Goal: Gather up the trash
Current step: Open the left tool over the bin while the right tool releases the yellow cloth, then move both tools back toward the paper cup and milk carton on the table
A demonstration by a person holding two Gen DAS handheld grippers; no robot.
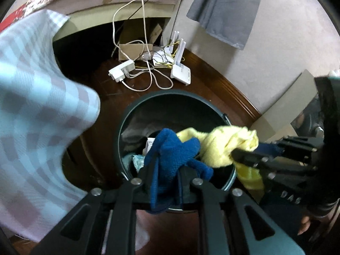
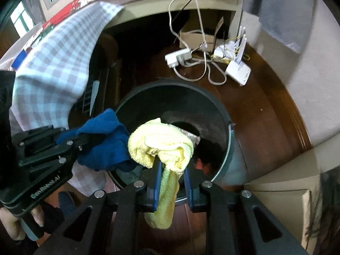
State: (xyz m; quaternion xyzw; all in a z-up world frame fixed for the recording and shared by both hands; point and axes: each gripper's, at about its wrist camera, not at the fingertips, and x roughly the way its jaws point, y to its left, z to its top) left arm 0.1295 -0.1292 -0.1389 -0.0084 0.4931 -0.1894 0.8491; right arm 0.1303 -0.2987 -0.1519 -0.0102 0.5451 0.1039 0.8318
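A dark round trash bin [image 1: 176, 97] stands on the wooden floor and shows in both views [image 2: 170, 89]. My left gripper [image 1: 165, 167] is shut on a blue cloth [image 1: 174, 150] and holds it over the bin's near rim. My right gripper [image 2: 170, 165] is shut on a yellow cloth [image 2: 161, 142] and holds it over the bin's opening. The yellow cloth [image 1: 221, 142] and right gripper [image 1: 240, 156] also show in the left wrist view, the blue cloth [image 2: 104, 136] and left gripper [image 2: 85, 140] in the right wrist view. Some trash lies inside the bin [image 1: 140, 159].
A checked blanket [image 1: 36, 114] hangs off a bed at the left. A power strip [image 1: 122, 70], cables and a white router [image 1: 180, 73] lie on the floor behind the bin. The wall and cardboard sheets [image 1: 284, 114] stand at the right.
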